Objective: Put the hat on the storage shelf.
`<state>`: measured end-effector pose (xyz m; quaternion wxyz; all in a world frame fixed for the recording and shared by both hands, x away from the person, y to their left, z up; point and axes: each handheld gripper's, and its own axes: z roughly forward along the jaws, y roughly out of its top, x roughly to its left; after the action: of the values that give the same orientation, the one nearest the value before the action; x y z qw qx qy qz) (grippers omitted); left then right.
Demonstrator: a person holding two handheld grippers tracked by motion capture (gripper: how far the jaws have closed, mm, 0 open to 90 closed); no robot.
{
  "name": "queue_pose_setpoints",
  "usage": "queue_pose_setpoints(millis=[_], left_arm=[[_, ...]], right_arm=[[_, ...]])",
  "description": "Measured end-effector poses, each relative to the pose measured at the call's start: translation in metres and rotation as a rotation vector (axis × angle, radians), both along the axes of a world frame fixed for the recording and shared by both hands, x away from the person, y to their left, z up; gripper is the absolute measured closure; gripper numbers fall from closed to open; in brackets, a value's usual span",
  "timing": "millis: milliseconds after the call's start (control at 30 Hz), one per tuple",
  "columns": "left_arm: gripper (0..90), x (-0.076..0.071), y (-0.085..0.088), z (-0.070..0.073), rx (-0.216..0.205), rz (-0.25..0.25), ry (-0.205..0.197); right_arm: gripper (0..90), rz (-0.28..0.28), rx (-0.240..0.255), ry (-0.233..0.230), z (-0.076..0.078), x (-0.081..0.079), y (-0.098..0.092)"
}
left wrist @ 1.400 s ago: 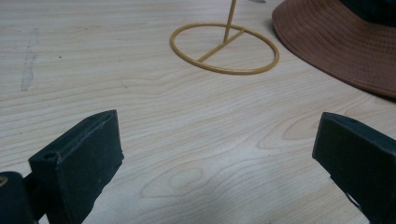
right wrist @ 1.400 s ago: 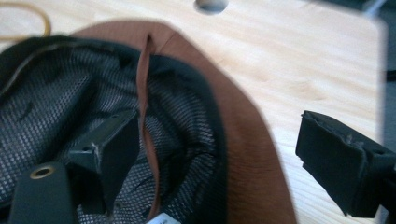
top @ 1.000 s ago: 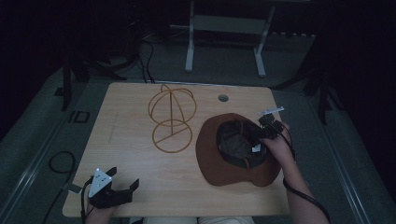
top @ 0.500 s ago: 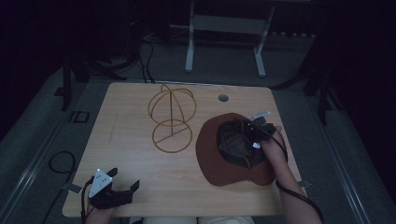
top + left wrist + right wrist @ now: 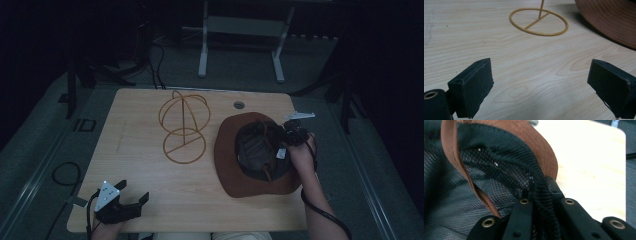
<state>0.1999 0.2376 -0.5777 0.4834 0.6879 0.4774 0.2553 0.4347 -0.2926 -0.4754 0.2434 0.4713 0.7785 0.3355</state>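
A brown wide-brimmed hat point(image 5: 255, 185) lies crown-down on the wooden table point(image 5: 135, 125), right of centre, with its black mesh lining facing up. My right gripper point(image 5: 281, 138) is at the hat's right inner edge. In the right gripper view this gripper point(image 5: 539, 188) is shut on a fold of the black mesh lining, next to the brown rim point(image 5: 534, 142). A gold wire hat stand point(image 5: 184, 125) stands upright left of the hat. My left gripper point(image 5: 134, 191) rests at the table's front left. Its jaws have just closed a little but stay open point(image 5: 540, 82), with nothing between them.
In the left gripper view the stand's base ring point(image 5: 539, 22) and the hat's brim point(image 5: 609, 20) lie ahead across bare wood. A small round grommet point(image 5: 239, 105) sits near the table's far edge. White table legs point(image 5: 202, 45) and cables stand on the floor behind.
My right gripper dipped into the hat's crown, shut on the mesh lining, then rose slightly back toward the right rim. The left gripper stayed in place.
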Motion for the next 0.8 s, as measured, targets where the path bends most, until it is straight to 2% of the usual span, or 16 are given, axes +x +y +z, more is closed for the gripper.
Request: queue_pose_setpoints(millis=[100, 133, 233, 433, 500, 667, 700, 800], left_arm=[[7.2, 0.001, -0.002, 0.001, 0.016, -0.003, -0.013], [7.2, 0.001, -0.002, 0.001, 0.016, -0.003, -0.013], [7.2, 0.003, -0.005, 0.001, 0.014, -0.015, -0.001], [7.2, 0.007, -0.015, 0.001, 0.016, -0.038, 0.025], [7.3, 0.01, -0.024, 0.002, 0.037, -0.07, 0.039], [7.3, 0.015, -0.037, 0.003, 0.042, -0.097, 0.057], [8.2, 0.019, -0.044, 0.004, 0.044, -0.116, 0.062], [9.5, 0.023, -0.052, 0.005, 0.055, -0.129, 0.068]], right_arm=[[85.6, -0.006, 0.07, -0.025, 0.012, -0.005, -0.008], [85.6, -0.006, 0.07, -0.025, 0.012, -0.005, -0.008], [85.6, -0.005, 0.144, -0.054, 0.024, -0.013, -0.016], [85.5, -0.007, 0.226, -0.098, 0.043, -0.027, -0.024], [85.5, -0.01, 0.245, -0.117, 0.049, -0.032, -0.026], [85.5, -0.025, 0.272, -0.131, 0.055, -0.039, -0.03], [85.5, -0.035, 0.256, -0.139, 0.055, -0.042, -0.03], [85.4, -0.053, 0.237, -0.147, 0.055, -0.045, -0.031]])
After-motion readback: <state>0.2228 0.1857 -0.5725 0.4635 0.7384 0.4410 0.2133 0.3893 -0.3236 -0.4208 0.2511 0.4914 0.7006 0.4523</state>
